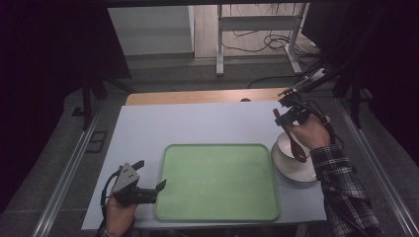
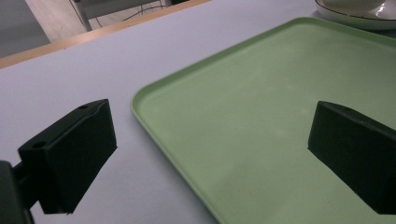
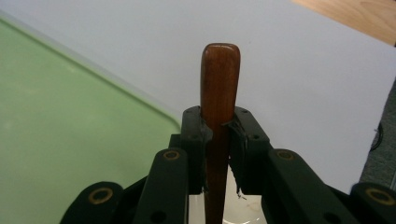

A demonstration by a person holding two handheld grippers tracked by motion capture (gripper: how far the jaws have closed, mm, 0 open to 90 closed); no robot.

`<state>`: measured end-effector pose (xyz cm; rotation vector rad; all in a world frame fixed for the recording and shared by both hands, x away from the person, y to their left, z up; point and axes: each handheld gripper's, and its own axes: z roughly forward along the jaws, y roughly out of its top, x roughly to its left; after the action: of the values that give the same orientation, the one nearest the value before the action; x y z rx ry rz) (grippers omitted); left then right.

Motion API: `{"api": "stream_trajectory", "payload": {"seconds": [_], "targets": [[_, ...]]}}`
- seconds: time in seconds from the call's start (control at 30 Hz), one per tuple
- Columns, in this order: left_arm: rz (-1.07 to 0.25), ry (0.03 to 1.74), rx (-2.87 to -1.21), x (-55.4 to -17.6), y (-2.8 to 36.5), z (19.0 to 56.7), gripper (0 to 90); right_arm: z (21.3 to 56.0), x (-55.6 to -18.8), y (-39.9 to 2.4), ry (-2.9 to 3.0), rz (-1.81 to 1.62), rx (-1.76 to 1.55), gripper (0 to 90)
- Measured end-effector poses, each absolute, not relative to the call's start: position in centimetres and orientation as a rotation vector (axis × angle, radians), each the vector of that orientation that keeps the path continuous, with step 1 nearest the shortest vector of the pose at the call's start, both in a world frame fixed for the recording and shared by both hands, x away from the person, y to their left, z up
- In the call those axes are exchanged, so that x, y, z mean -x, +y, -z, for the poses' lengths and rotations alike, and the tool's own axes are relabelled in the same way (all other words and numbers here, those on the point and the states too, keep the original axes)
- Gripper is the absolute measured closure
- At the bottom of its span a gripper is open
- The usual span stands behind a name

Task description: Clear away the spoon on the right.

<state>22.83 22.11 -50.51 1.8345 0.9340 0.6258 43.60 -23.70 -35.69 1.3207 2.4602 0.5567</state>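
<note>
Item: wooden spoon [image 1: 295, 143], dark reddish brown. Held by the right tool [image 1: 286, 116] at the right side of the surface [image 1: 197, 123]. In the right gripper view the handle [image 3: 219, 88] stands clamped between the two black jaws, its rounded end sticking out past their tips. In the high view the spoon hangs down from the tool, and its lower end sits over the inside of the bowl; whether it touches the bowl is hard to tell from this angle.

Item: white bowl [image 1: 289, 148], standing on a white plate [image 1: 296, 170], just beside the right edge of the tray. The rim of the plate also appears at the top right of the left gripper view [image 2: 355, 18].

Item: green tray [image 1: 217, 180], rectangular with rounded corners, lying flat at the near middle of the surface.

Item: left tool [image 1: 150, 190], held low at the near left, by the left edge of the tray. Jaws wide apart with nothing between them; in the left gripper view one jaw stands over the pale surface and the other over the tray [image 2: 261, 116].

Item: surface, pale blue-grey, with a strip of bare wood [image 1: 197, 96] along its far edge.

Item: right hand [image 1: 311, 133], with a checked sleeve [image 1: 341, 187], coming in from the lower right.
</note>
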Motion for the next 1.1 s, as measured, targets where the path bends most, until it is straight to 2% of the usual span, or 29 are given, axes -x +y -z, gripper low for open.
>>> {"api": "stream_trajectory", "payload": {"seconds": [0.27,1.1], "targets": [[-0.626,0.932,-1.836,-22.8,22.0,50.5,0.9,36.1,-42.4,-22.9,2.502,-0.541,-1.324,76.5],[-0.622,0.925,-1.836,-22.8,22.0,50.4,0.9,41.3,-40.6,-17.7,2.653,-0.404,-1.374,76.5]]}}
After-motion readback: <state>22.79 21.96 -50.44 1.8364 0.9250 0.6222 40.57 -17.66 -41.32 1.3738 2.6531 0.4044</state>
